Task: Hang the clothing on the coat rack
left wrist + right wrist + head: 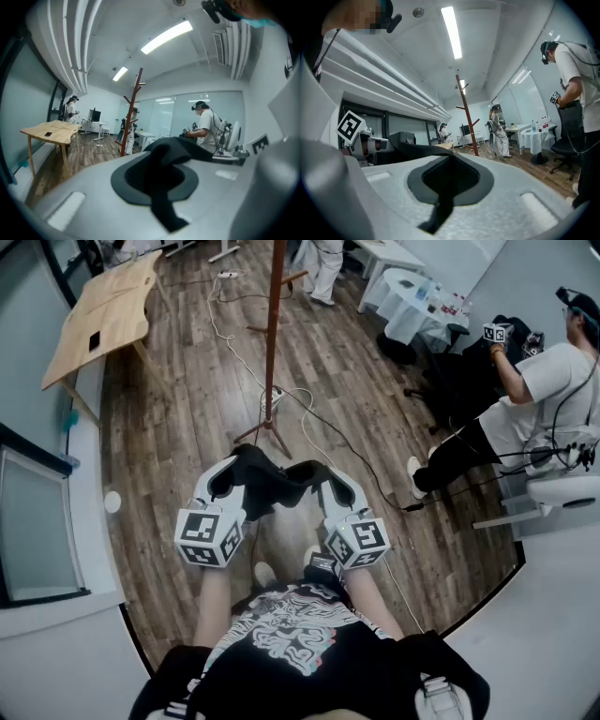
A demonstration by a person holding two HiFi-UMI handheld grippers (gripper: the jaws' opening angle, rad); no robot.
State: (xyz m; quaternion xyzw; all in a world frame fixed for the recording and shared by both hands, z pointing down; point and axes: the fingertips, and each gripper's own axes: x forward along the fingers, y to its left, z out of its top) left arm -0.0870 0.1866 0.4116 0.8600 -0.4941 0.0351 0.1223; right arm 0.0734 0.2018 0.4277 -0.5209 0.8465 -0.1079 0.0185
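Left tongs (232, 476) and right tongs (331, 484), level, abreast, both tight on black clothing (277, 486) (coat rack (273, 334) ahead)

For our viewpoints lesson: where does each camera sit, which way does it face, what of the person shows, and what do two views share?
Head view: on the person's head, facing steeply down at the floor; shows their shirt, left gripper and right gripper holding dark clothing.
Left gripper view: on the left gripper, roughly level along its jaws, shut on the clothing.
Right gripper view: on the right gripper, level along its jaws, likewise shut on the clothing.
Shared: both gripper views face the coat rack.
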